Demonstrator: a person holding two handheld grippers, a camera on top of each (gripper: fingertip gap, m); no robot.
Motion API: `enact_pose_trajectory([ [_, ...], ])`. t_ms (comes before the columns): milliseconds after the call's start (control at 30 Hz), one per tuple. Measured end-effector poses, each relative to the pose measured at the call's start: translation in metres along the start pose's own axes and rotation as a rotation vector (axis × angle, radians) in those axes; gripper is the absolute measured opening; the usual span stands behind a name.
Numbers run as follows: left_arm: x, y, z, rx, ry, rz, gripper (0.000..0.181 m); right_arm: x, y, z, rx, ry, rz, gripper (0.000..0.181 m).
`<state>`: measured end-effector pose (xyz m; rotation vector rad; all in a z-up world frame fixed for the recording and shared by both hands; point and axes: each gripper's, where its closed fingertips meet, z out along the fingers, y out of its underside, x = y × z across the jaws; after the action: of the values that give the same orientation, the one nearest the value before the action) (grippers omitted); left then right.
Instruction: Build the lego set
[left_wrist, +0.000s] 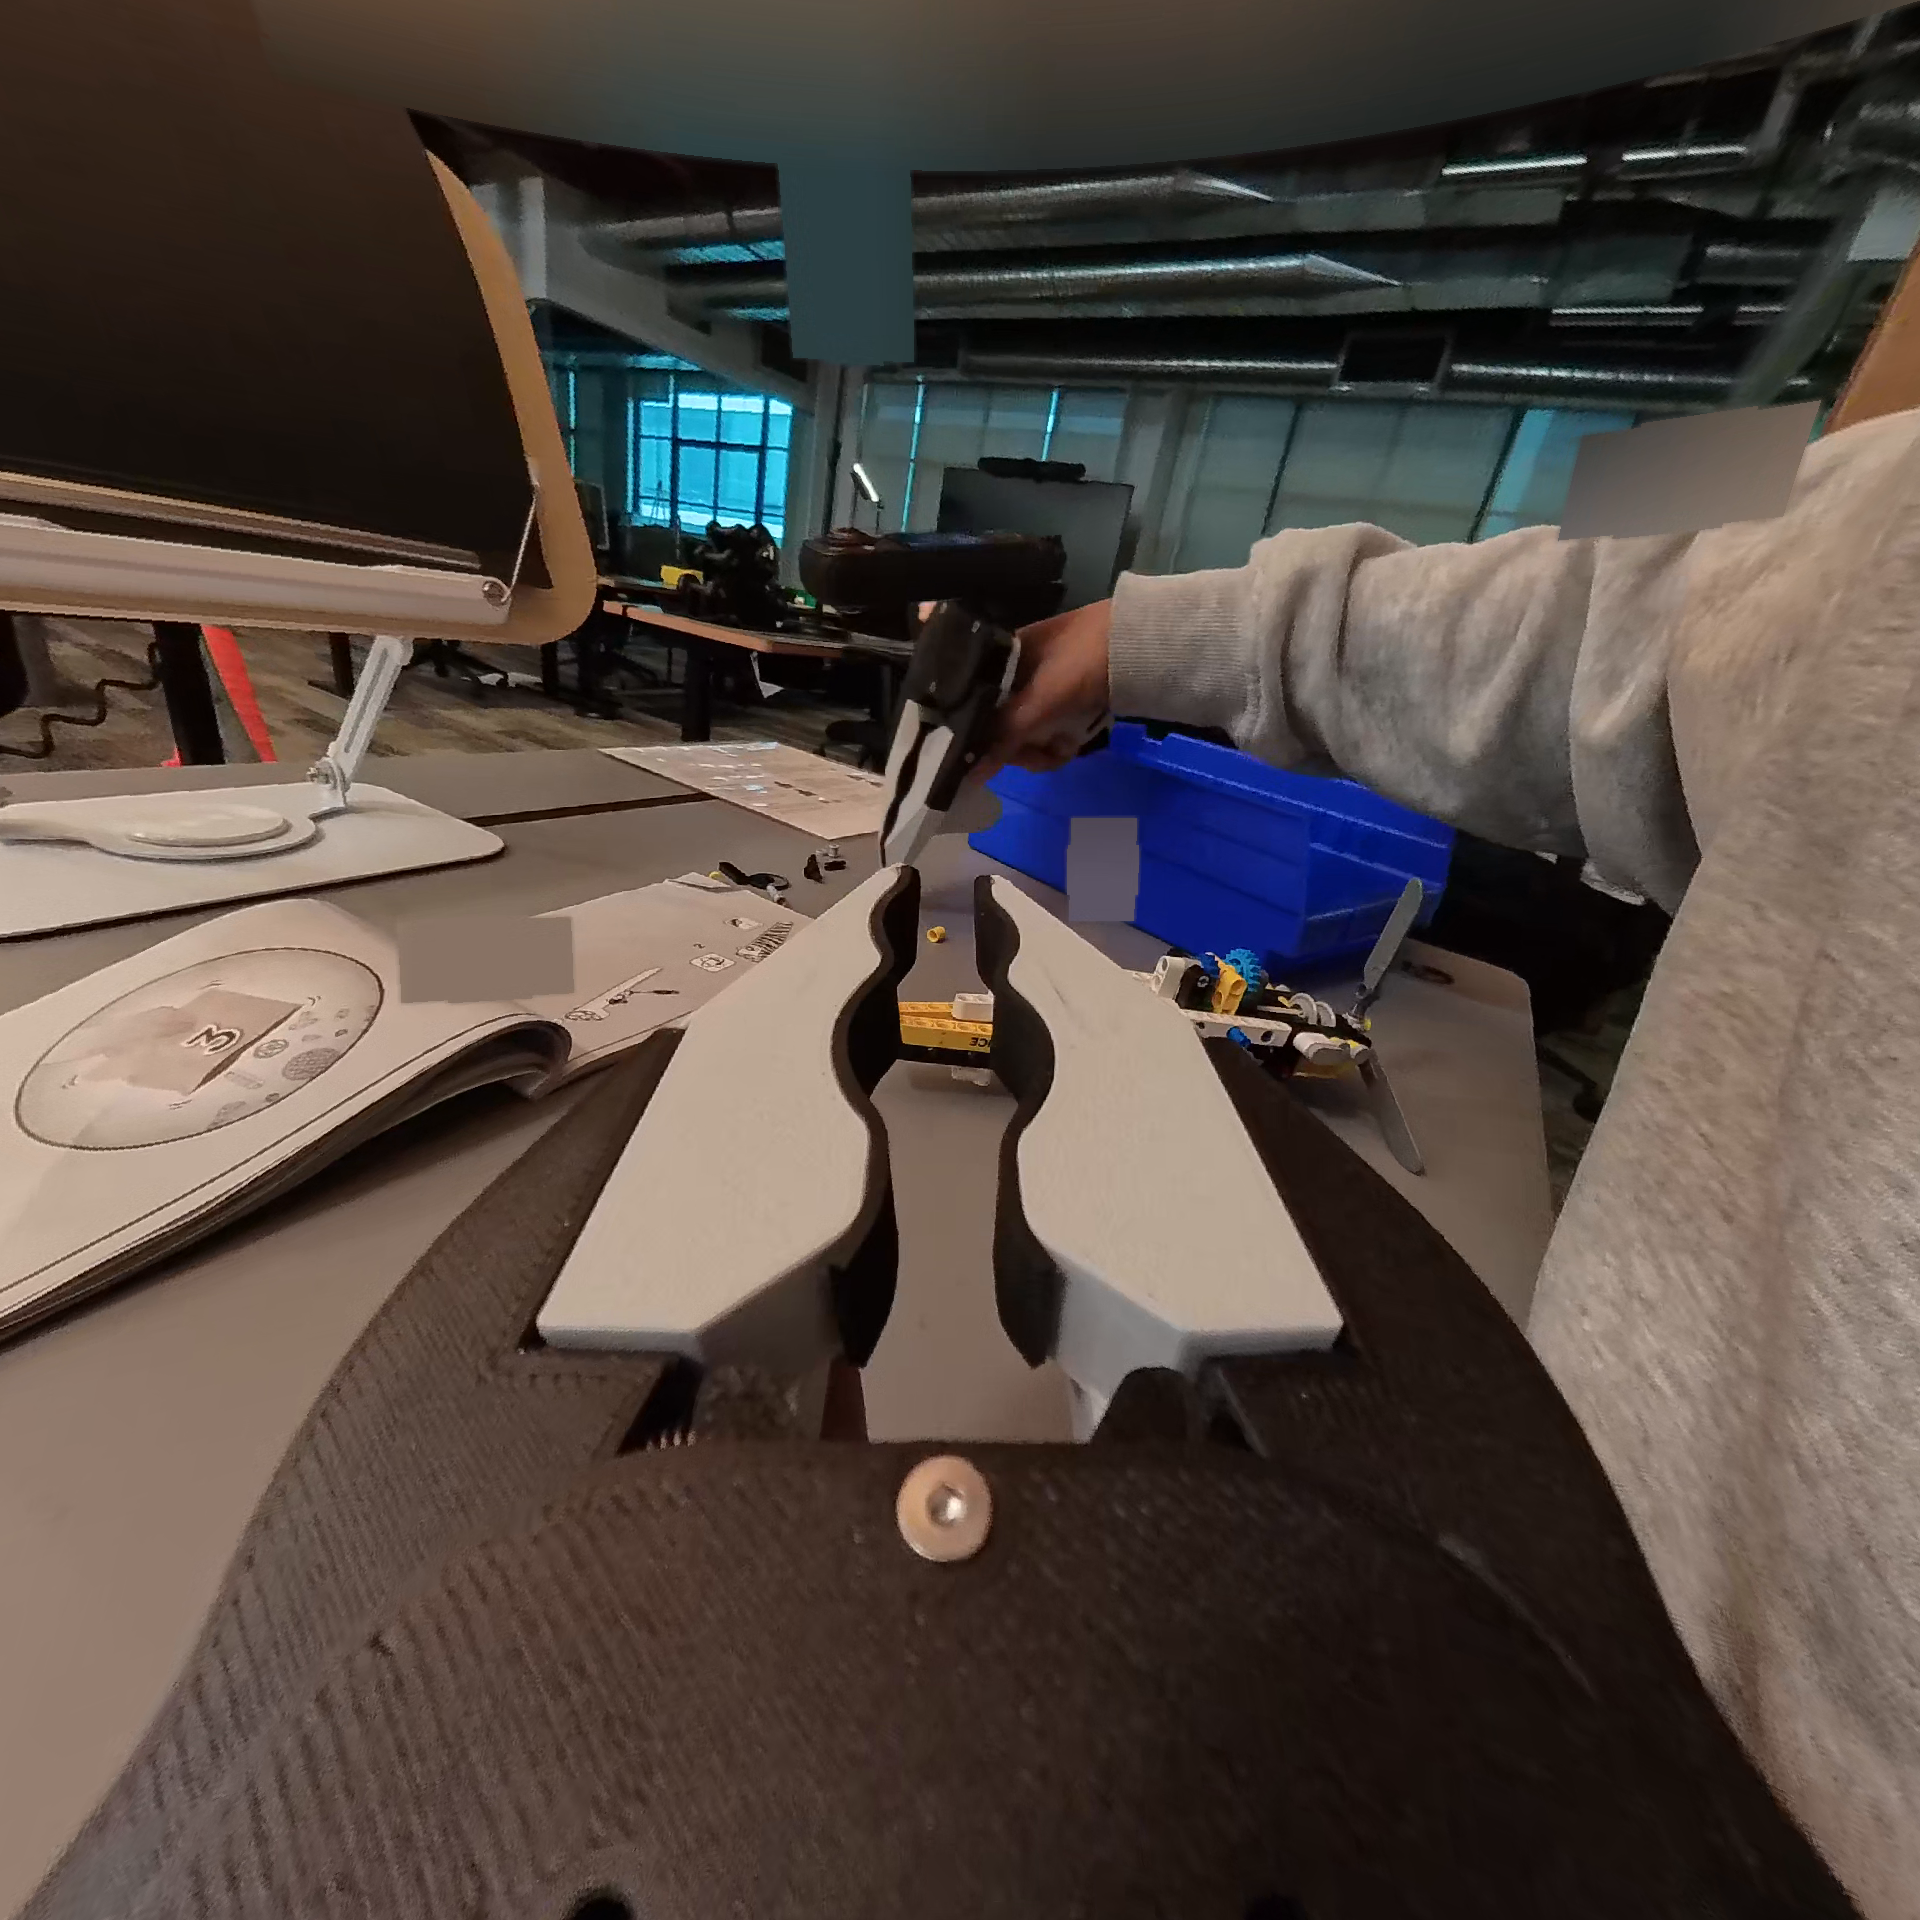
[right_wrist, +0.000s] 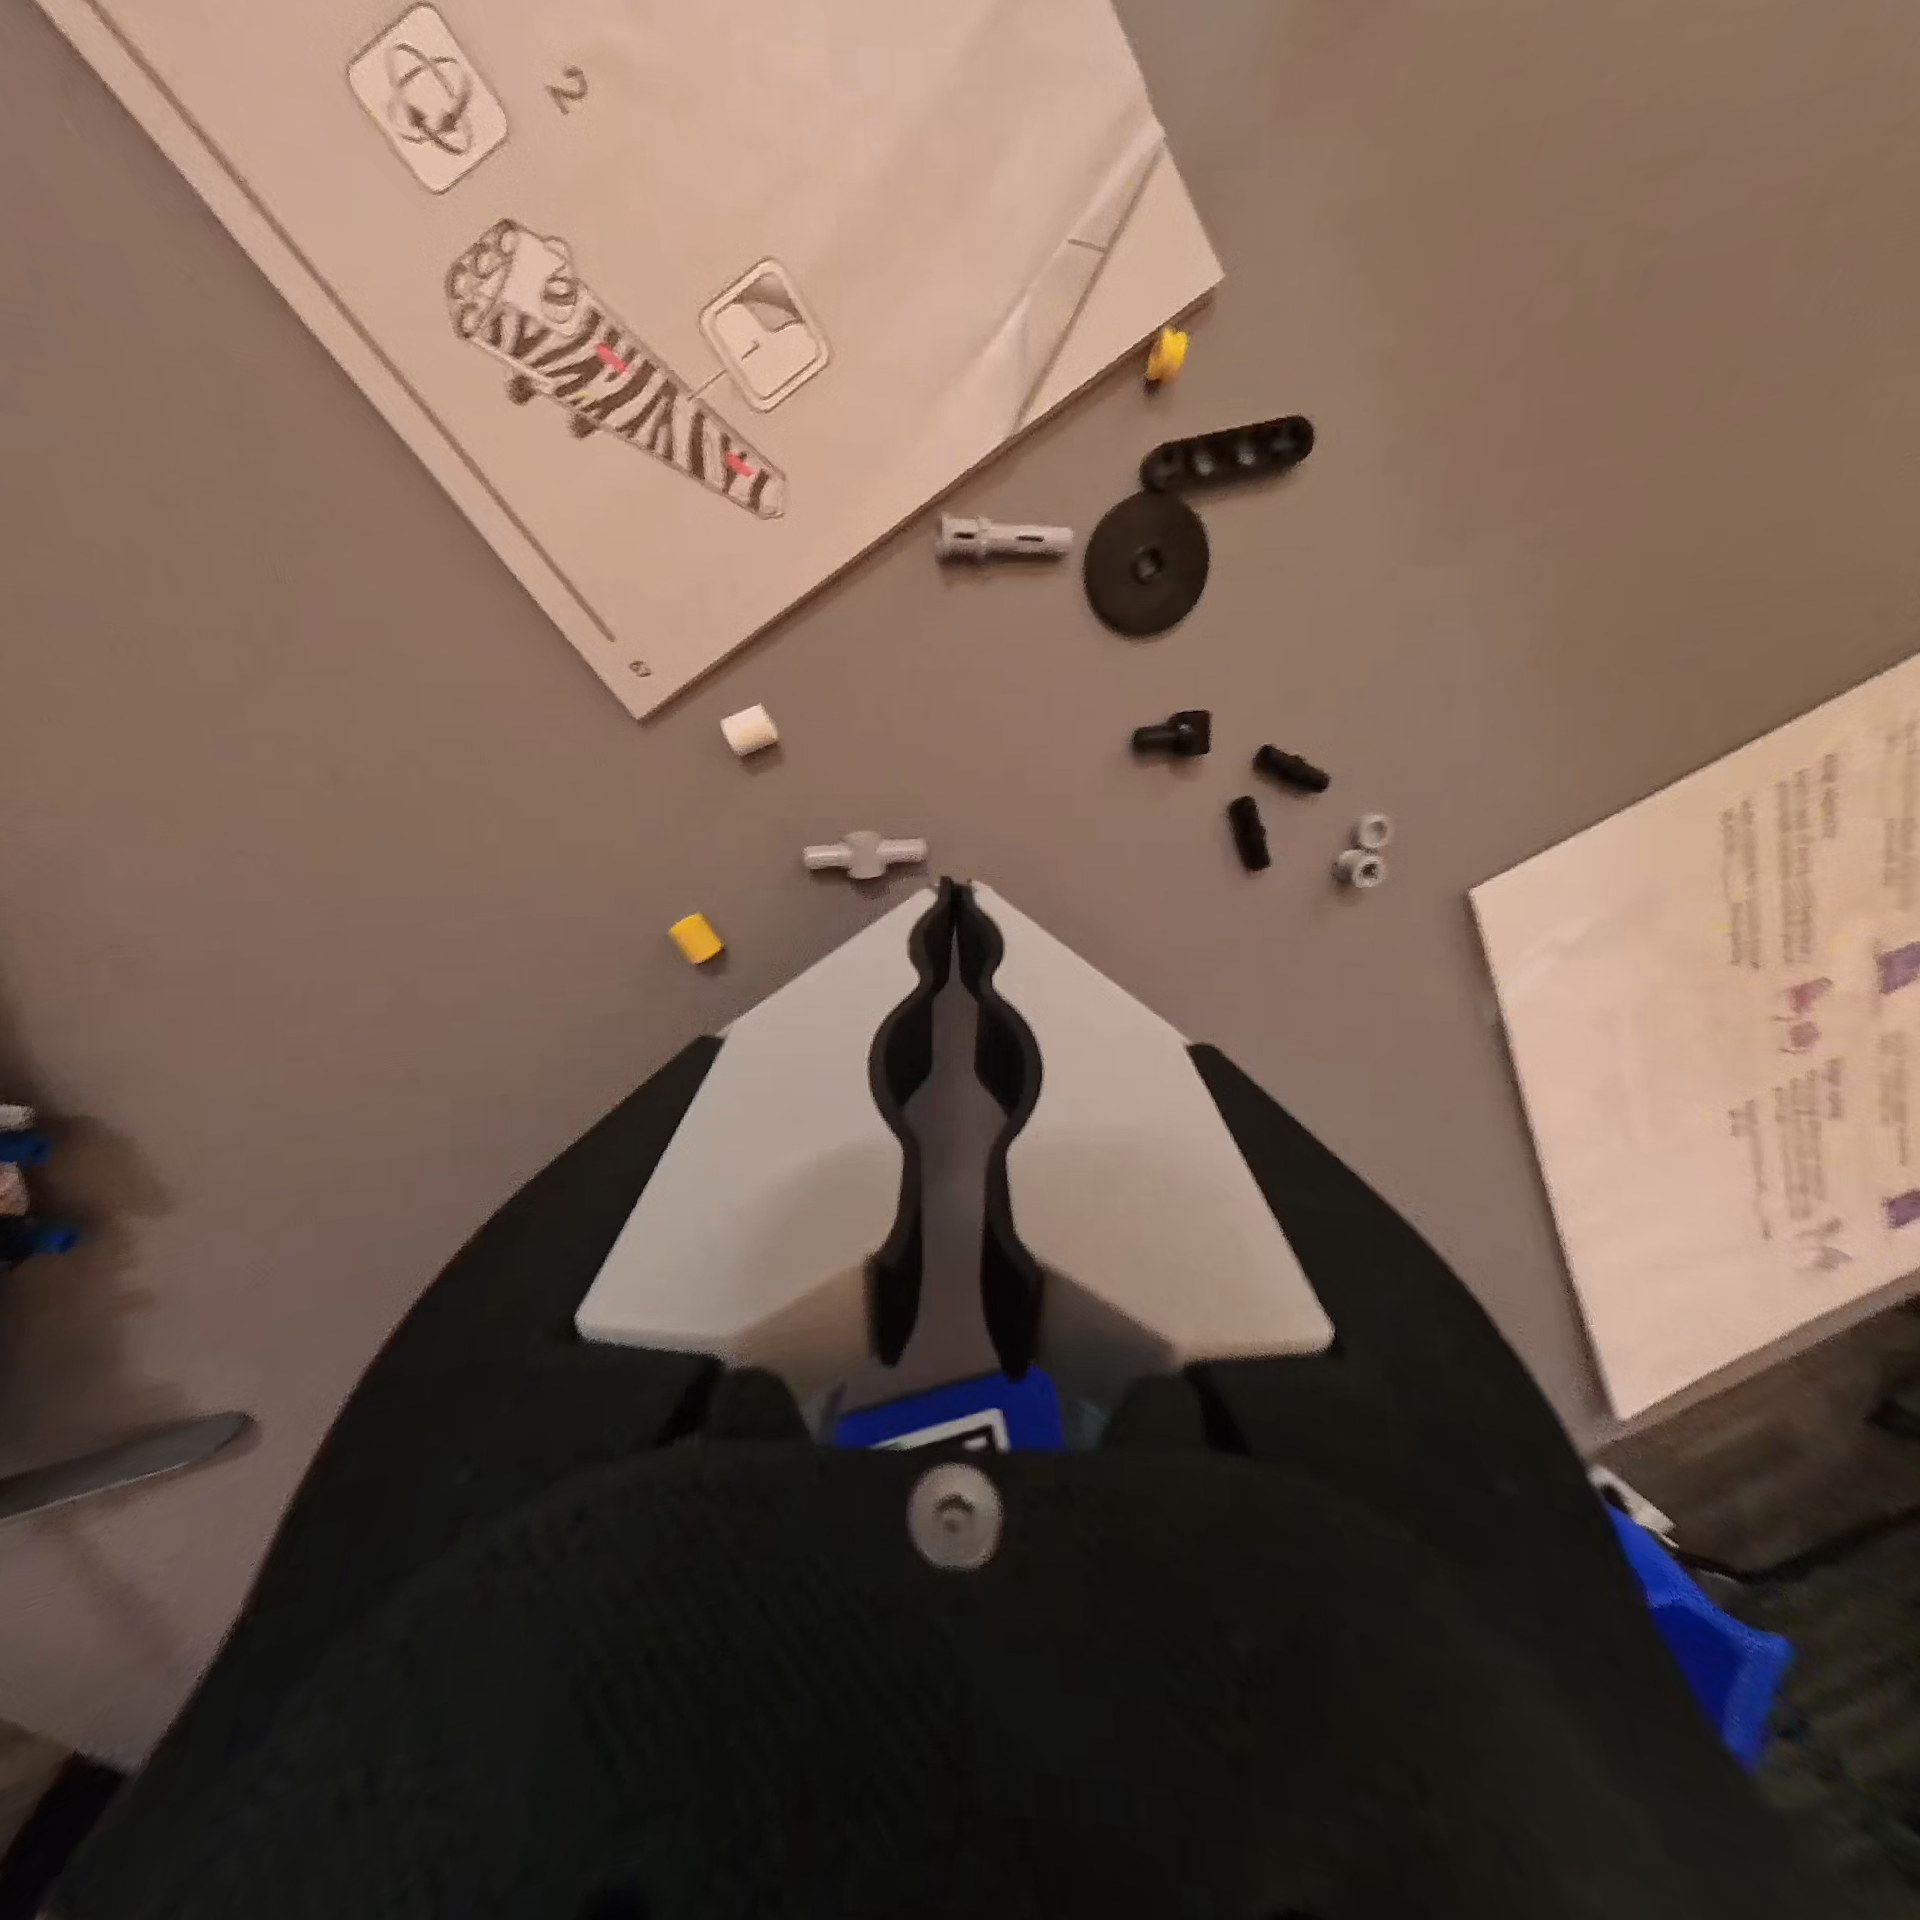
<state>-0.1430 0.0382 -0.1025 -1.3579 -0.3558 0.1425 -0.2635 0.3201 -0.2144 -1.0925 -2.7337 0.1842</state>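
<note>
A grey table (left_wrist: 208, 1455) fills both views, with an open office behind it in the left wrist view. A person's grey sleeve (left_wrist: 1403, 665) reaches across from the right. At the far right of the table sits a blue plastic bin (left_wrist: 1268, 831). To the left lies an open instruction booklet (left_wrist: 260, 1060), and behind it a white stand (left_wrist: 260, 842) holds up a dark panel. The left gripper (left_wrist: 945, 894) points forward low over the table, its grey fingers spread apart with nothing between them. Seen through that gap, a yellow and white lego beam assembly (left_wrist: 951, 1023) lies on the table, and just to its right sits a larger part-built lego model (left_wrist: 1262, 1003) with a grey propeller blade (left_wrist: 1387, 951). Farther off, the right gripper (left_wrist: 902, 852) is held tilted steeply down, tip near the table. In the right wrist view, the right gripper (right_wrist: 954, 891) looks straight down, its finger tips pressed together and pinching nothing visible. Just ahead of the tips lies a grey axle connector (right_wrist: 864, 854). Around it lie loose small pieces: a black disc (right_wrist: 1146, 564), a black holed beam (right_wrist: 1226, 452), a grey pin (right_wrist: 1003, 538), three black pins (right_wrist: 1247, 774), a white bush (right_wrist: 749, 729), a yellow bush (right_wrist: 695, 937) and two grey bushes (right_wrist: 1363, 850). A printed sheet (right_wrist: 1704, 1018) lies at the right.
</note>
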Motion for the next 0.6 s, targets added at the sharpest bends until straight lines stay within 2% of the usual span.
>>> enact_pose_trajectory([
  [67, 0.001, 0.0, 0.0, -0.003, 0.004, -0.004, 0.008, -0.01, 0.003, 0.0, 0.002, -0.045, -0.012, 0.01],
  [167, 0.004, 0.001, 0.001, -0.008, 0.015, 0.0, 0.009, -0.012, 0.005, 0.002, 0.001, -0.03, -0.016, 0.013],
  [367, 0.003, 0.001, 0.0, -0.005, 0.011, -0.01, 0.009, -0.02, -0.002, 0.006, 0.05, -0.092, 0.03, 0.032],
  [600, 0.004, 0.001, 0.0, -0.006, 0.012, -0.012, 0.009, -0.017, -0.003, 0.013, 0.038, -0.09, 0.027, 0.023],
])
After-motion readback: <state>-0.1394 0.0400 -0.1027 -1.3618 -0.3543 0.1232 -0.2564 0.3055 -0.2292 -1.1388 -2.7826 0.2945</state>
